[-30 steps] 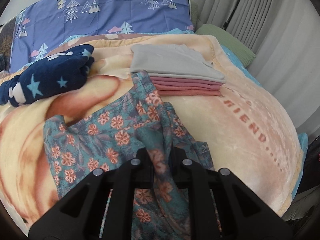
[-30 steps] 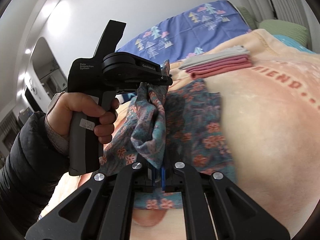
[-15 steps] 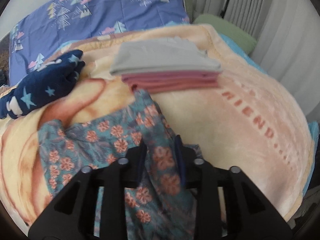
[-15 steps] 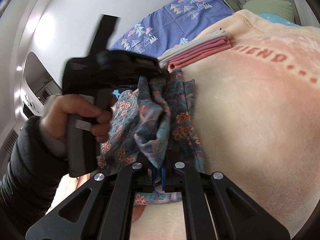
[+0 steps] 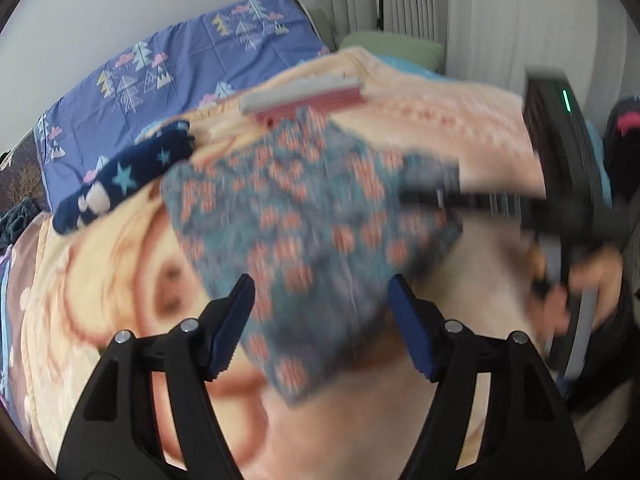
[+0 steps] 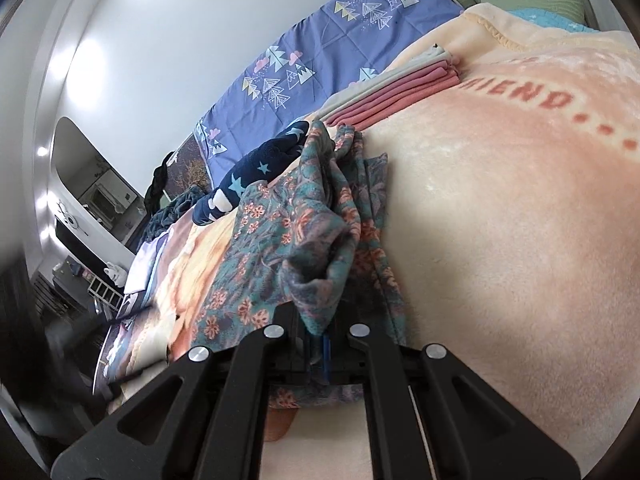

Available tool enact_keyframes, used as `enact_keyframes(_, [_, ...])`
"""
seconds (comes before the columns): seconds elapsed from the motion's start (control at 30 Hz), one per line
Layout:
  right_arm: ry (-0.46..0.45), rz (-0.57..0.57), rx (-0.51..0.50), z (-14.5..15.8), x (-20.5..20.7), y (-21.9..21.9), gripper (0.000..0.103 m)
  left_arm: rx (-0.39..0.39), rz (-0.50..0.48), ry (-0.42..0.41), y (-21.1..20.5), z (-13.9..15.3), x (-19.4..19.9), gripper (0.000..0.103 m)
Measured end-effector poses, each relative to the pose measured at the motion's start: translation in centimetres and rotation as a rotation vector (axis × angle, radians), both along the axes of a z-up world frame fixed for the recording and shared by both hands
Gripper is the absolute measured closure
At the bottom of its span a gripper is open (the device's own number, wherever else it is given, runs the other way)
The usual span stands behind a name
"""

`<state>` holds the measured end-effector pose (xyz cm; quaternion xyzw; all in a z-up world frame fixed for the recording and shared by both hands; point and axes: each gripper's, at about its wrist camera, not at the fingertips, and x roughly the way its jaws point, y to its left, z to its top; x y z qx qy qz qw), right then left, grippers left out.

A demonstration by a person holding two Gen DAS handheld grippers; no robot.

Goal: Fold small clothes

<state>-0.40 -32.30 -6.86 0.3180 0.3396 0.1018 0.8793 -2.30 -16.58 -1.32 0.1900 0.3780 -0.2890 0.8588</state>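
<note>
The left gripper point(image 5: 322, 330) has just been opening; its fingers point(image 5: 236, 320) stand wide apart, empty, tilted down above the floral garment point(image 5: 304, 240) on the bed point(image 6: 500, 220). The right gripper point(image 6: 318, 360) has its fingers pinched together on that garment's near edge, pointing gently downward.

Both grippers are matte black with 4 silver screws and blue pads point(image 5: 236, 320), and the right gripper point(image 5: 436, 200) shows a green light.

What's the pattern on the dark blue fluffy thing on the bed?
The dark blue fluffy thing has light blue stars and white blobs, clearest in the right wrist view.
</note>
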Motion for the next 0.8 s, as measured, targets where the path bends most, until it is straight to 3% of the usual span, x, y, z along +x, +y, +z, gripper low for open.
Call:
enact_keyframes(0.17, [-0.034,0.011,0.02,2.0,0.2,0.2,0.099,0.09,0.131,-0.044,1.7,-3.6,-0.5,0.032])
enact_keyframes(0.27, [-0.086,0.005,0.029,3.8,-0.1,0.3,0.099,0.091,0.216,-0.097,2.7,-3.9,0.1,0.032])
enact_keyframes(0.37, [-0.106,-0.037,0.012,4.5,-0.9,-0.2,0.099,0.094,0.249,-0.131,3.5,-3.8,0.1,0.04])
enact_keyframes(0.57, [0.012,-0.047,0.026,1.2,-1.5,-1.3,0.099,0.053,0.259,-0.084,5.2,-4.2,-0.3,0.051])
enact_keyframes(0.67, [0.078,-0.024,0.09,-0.8,-1.5,-1.9,0.096,0.043,0.262,-0.06,5.1,-4.6,0.0,0.051])
enact_keyframes(0.7, [0.086,-0.02,0.106,-1.0,-1.4,-2.1,0.094,0.044,0.261,-0.056,5.0,-4.7,0.1,0.051])
enact_keyframes(0.77, [0.084,-0.002,0.112,-0.9,-1.2,-2.1,0.081,0.048,0.254,-0.054,4.8,-4.9,-0.1,0.051])
enact_keyframes(0.8, [0.082,0.008,0.1,-0.6,-1.1,-1.8,0.066,0.049,0.251,-0.054,4.8,-4.9,-0.1,0.051])
